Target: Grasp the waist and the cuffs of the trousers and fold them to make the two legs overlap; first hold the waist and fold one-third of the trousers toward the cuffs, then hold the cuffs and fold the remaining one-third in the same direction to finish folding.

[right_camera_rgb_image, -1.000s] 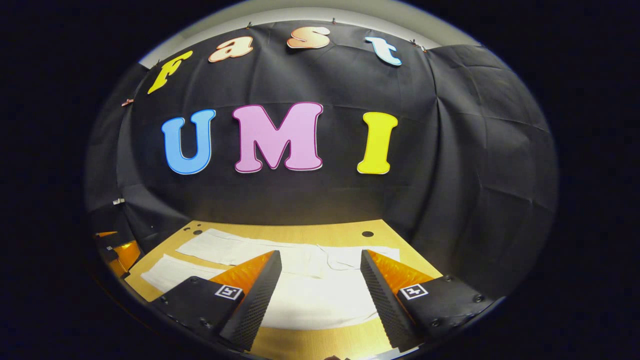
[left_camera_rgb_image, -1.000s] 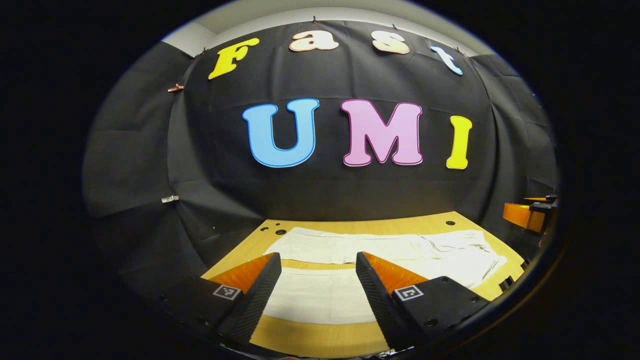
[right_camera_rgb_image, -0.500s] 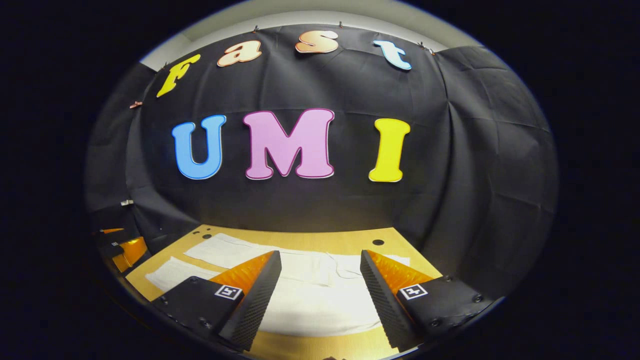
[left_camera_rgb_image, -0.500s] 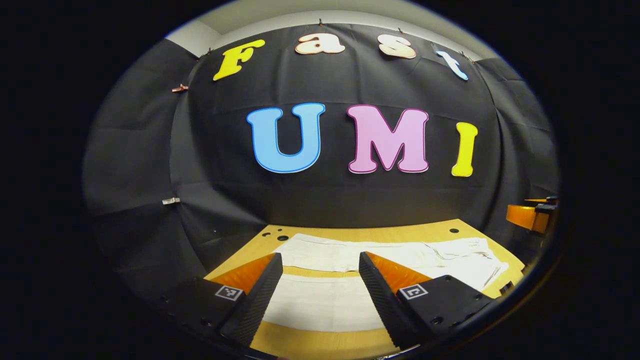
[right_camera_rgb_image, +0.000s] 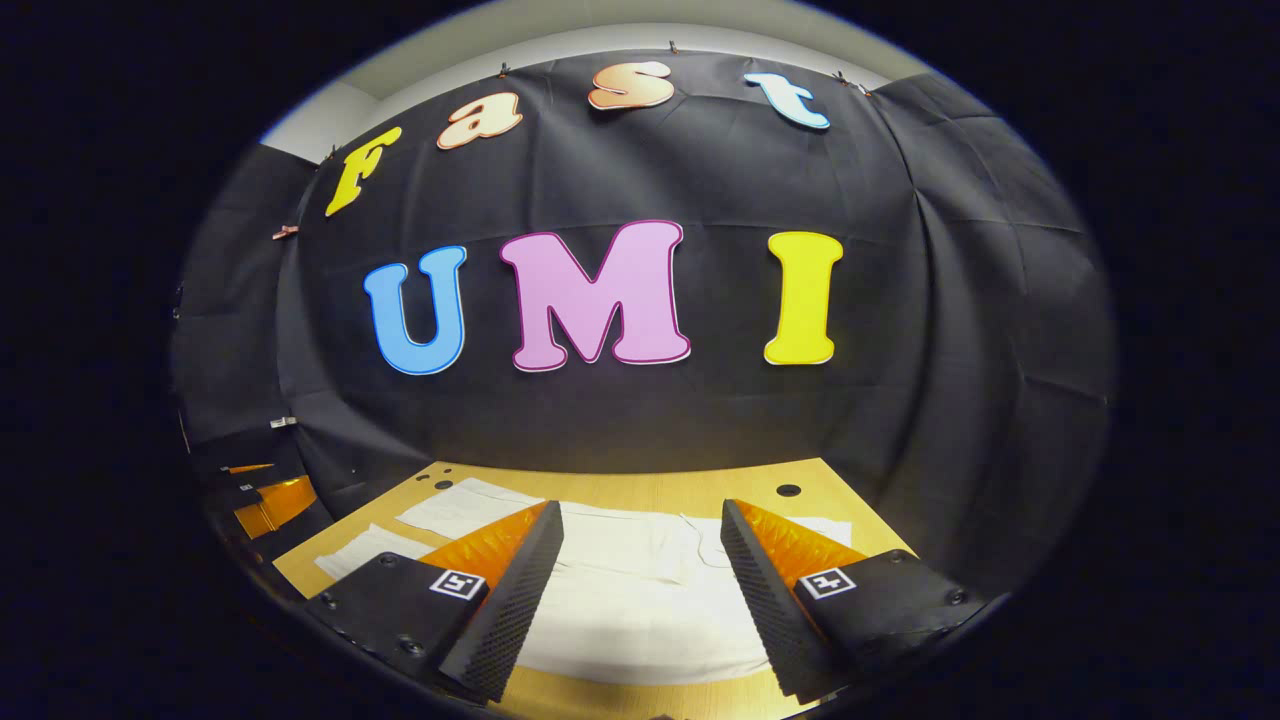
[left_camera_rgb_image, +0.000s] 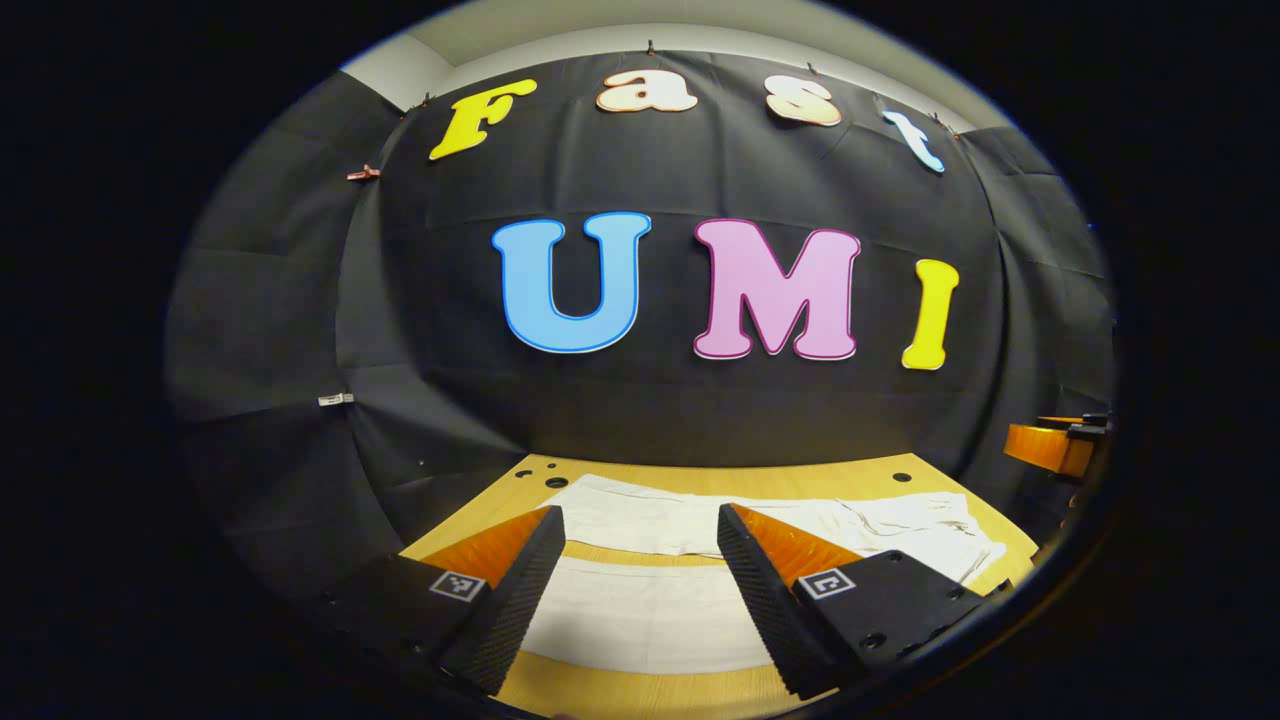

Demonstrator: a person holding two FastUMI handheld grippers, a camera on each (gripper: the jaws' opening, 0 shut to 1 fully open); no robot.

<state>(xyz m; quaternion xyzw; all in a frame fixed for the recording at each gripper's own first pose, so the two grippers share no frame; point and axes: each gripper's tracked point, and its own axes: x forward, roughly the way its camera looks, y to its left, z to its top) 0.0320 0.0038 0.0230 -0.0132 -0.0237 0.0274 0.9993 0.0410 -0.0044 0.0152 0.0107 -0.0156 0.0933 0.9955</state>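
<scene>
While the white trousers (left_camera_rgb_image: 640, 620) lie spread flat on the wooden table (left_camera_rgb_image: 640, 690), both legs apart, the left gripper (left_camera_rgb_image: 640, 580) hangs above the near leg, wide open and empty. The right gripper (right_camera_rgb_image: 640, 585) hangs likewise open over the waist end (right_camera_rgb_image: 770, 530), holding nothing. No fold seems begun; next, each must come down and pinch the near edge.

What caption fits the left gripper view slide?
Open left gripper above white trousers spread flat on the wooden table.

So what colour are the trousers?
White trousers, plain, no pattern; clearest in the left gripper view.
</scene>
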